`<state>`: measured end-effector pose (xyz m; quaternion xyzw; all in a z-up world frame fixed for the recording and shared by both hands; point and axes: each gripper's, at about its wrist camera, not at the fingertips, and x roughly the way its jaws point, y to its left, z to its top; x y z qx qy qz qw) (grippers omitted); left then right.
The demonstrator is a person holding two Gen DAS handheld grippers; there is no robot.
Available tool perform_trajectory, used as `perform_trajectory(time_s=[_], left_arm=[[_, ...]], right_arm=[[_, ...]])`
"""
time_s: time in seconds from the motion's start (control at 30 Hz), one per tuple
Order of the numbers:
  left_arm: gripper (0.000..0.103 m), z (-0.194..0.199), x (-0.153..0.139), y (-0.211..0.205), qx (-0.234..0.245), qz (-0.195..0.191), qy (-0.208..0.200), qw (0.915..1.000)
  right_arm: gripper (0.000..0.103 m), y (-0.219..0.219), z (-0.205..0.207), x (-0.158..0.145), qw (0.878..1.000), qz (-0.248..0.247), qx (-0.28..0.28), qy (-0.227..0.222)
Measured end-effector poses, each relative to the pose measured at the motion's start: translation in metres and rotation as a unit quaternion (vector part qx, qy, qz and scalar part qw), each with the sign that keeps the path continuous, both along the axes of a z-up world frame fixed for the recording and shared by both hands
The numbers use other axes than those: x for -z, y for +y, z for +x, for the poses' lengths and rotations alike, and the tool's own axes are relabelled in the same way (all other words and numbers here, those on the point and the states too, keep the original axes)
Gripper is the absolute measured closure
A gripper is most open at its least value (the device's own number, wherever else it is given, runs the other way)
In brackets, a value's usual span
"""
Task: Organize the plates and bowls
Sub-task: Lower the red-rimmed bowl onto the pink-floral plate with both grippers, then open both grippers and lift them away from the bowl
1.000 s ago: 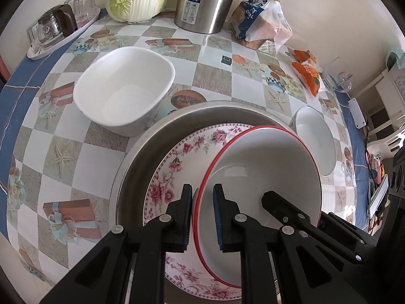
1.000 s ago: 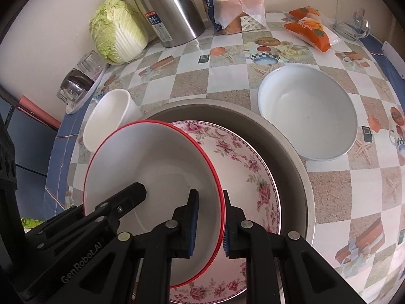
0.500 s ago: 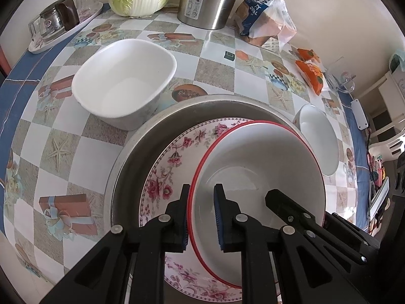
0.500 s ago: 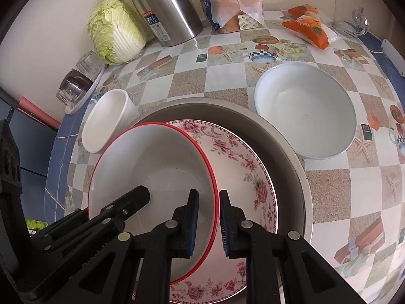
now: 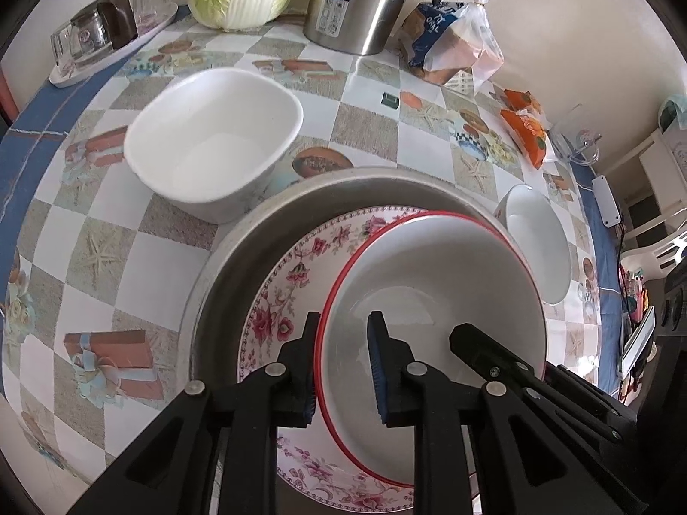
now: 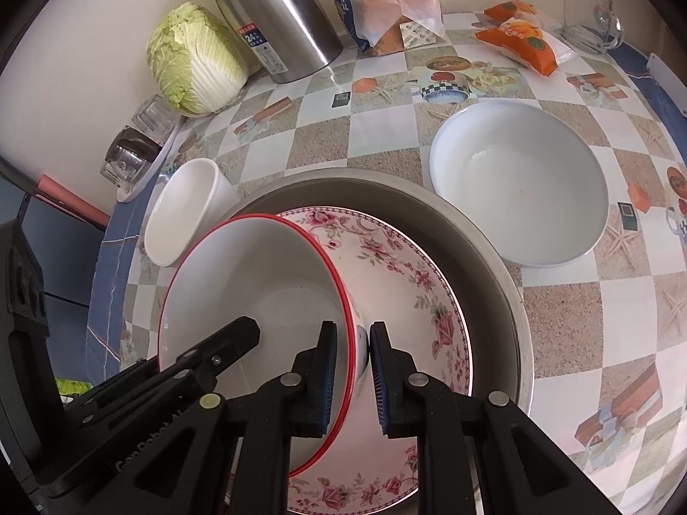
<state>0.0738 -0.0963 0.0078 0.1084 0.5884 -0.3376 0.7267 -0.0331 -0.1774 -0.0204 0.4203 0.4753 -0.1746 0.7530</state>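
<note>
"Where's the bowl now?"

"The red-rimmed bowl [image 5: 429,292] is over the floral plate [image 5: 292,283], which lies inside the steel basin [image 5: 240,257]. Both tools are on its near rim, side by side."

"Anything different from a second ago?"

"Two small things. The bowl sits more tipped. From the right side I now see its outer wall under the rim, which I didn't before. And the left gripper [image 5: 343,317] looks a touch wider than it was."

"So it's letting go?"

"I can't tell. Its outer finger is against the rim, but the inner pad [image 5: 380,369] stands off from the rim with white showing between. It may touch the sloping wall lower down, and that part is hidden."

"And the other one?"

"The right gripper [image 6: 352,326] is pinched on the rim, one finger inside and one outside, no wider than before."

"Is the bowl down on the plate?"

"Its foot is hidden behind the fingers. I'd guess it's being nested there and the release is close."

"What's left after that?"

"The square white bowl [image 5: 210,137] and the round white bowl [image 6: 519,180] are out on the table, either side of the basin. The job looks under halfway done."
</note>
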Motion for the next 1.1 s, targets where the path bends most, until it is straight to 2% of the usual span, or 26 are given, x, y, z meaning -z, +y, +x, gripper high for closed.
perform_trajectory(time_s=[0.5,0.67,0.73,0.77,0.83,0.97,1.1], left_arm=[[0.076,-0.003,-0.038,0.013,-0.01,-0.041,-0.036,0.9985],[0.066,-0.004,-0.045,0.018,-0.013,-0.051,-0.043,0.9977],[0.058,-0.004,-0.046,0.019,-0.015,-0.054,-0.044,0.9975],[0.056,-0.004,-0.047,0.02,-0.016,-0.055,-0.045,0.9974],[0.049,-0.004,-0.049,0.022,-0.019,-0.058,-0.049,0.9969],[0.045,0.001,-0.049,0.027,-0.036,-0.064,-0.047,0.9962],[0.044,0.01,-0.046,0.037,-0.068,-0.061,-0.039,0.9951]], right_arm=[[0.084,-0.006,-0.018,-0.04,0.999,-0.034,0.016,-0.037],[0.084,-0.007,-0.024,-0.049,0.998,-0.045,0.023,-0.04],[0.085,-0.008,-0.026,-0.049,0.998,-0.048,0.025,-0.036],[0.082,-0.008,-0.026,-0.05,0.998,-0.05,0.025,-0.034],[0.072,-0.008,-0.028,-0.05,0.998,-0.053,0.027,-0.031],[0.043,-0.009,-0.03,-0.051,0.997,-0.061,0.033,-0.025],[0.032,-0.011,-0.032,-0.05,0.997,-0.065,0.04,-0.023]])
